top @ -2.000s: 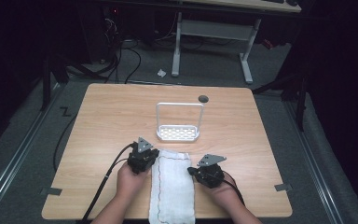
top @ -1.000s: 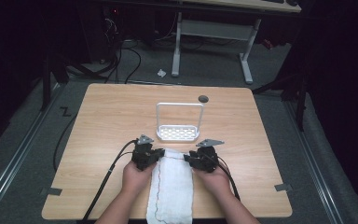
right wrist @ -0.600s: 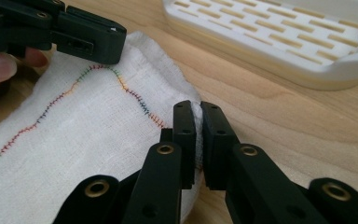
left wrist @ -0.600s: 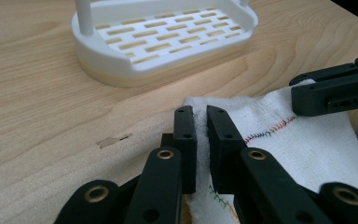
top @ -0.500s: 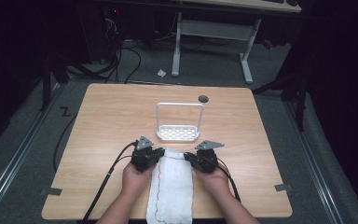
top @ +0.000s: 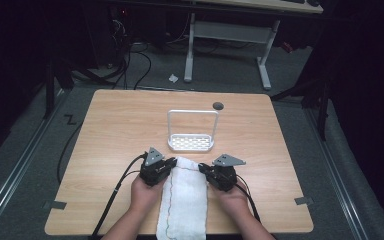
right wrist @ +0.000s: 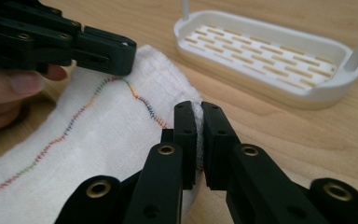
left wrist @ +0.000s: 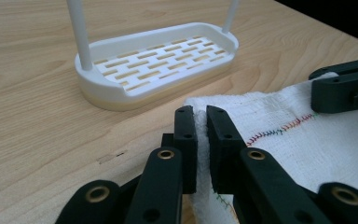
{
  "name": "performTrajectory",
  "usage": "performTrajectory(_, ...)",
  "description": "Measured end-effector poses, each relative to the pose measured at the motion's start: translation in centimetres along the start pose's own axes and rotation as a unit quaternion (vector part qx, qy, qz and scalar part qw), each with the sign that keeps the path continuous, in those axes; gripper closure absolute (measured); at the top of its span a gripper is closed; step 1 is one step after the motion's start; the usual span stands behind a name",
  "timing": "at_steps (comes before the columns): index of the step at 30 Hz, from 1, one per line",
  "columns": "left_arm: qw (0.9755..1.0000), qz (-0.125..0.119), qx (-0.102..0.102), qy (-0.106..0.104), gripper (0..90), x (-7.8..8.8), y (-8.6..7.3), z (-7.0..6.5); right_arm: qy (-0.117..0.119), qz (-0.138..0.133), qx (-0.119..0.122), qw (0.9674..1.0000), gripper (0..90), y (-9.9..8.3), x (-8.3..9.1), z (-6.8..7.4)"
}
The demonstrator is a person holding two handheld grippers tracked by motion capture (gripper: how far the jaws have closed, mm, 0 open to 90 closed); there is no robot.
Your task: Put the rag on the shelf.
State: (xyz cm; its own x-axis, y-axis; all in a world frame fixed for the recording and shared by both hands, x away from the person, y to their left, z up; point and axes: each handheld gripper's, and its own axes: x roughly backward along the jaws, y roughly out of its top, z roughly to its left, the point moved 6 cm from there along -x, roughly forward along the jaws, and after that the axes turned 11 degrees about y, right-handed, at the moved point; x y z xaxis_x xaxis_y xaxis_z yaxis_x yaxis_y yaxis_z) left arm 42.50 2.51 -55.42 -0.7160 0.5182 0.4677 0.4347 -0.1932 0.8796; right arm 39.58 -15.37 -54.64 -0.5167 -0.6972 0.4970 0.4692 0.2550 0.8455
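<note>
Jaws of both grippers are closed on cloth: we see the left gripper (top: 166,167) pinching the far left corner of the white towel (top: 184,202), and the right gripper (top: 206,172) pinching the far right corner, whose jaws have just been closing with the towel's edge between them. In the left gripper view a fold of the towel (left wrist: 279,135) stands up between the two black pads, and in the right gripper view the towel's edge (right wrist: 121,135) is caught the same way.

We order the scene by size. The wooden table (top: 110,135) carries everything. The towel lies at the near edge, its long axis running from the person toward the far side, with a line of coloured stitching (top: 169,200) down its left part. Just beyond its far end stands a white slotted rack (top: 191,142) with a tall hoop handle, close to the towel but apart from it. A small dark disc (top: 218,105) sits near the table's far edge.

We judge the coming move to turn on this: the towel trails back from both grips toward the person, one hand at each corner, neither nearer.
</note>
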Motion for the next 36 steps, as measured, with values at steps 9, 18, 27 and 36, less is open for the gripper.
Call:
performTrajectory(9,0.9989,-0.046,0.013,-0.002,83.5,2.3,3.6,-0.2,-0.013,-0.037,0.029,0.9988,86.1,2.8,0.7,0.6)
performTrajectory(18,0.9971,-0.076,0.010,-0.003,83.7,4.0,7.6,-0.3,-0.014,-0.075,0.047,0.9960,86.1,7.0,2.5,0.5)
performTrajectory(27,0.9925,-0.122,-0.009,0.000,83.8,6.7,12.0,-1.0,-0.019,-0.117,0.075,0.9901,86.1,11.2,5.0,1.2)
performTrajectory(36,0.9858,-0.165,-0.029,0.001,83.9,9.0,15.8,-2.0,-0.020,-0.158,0.096,0.9826,86.1,14.9,7.3,2.2)
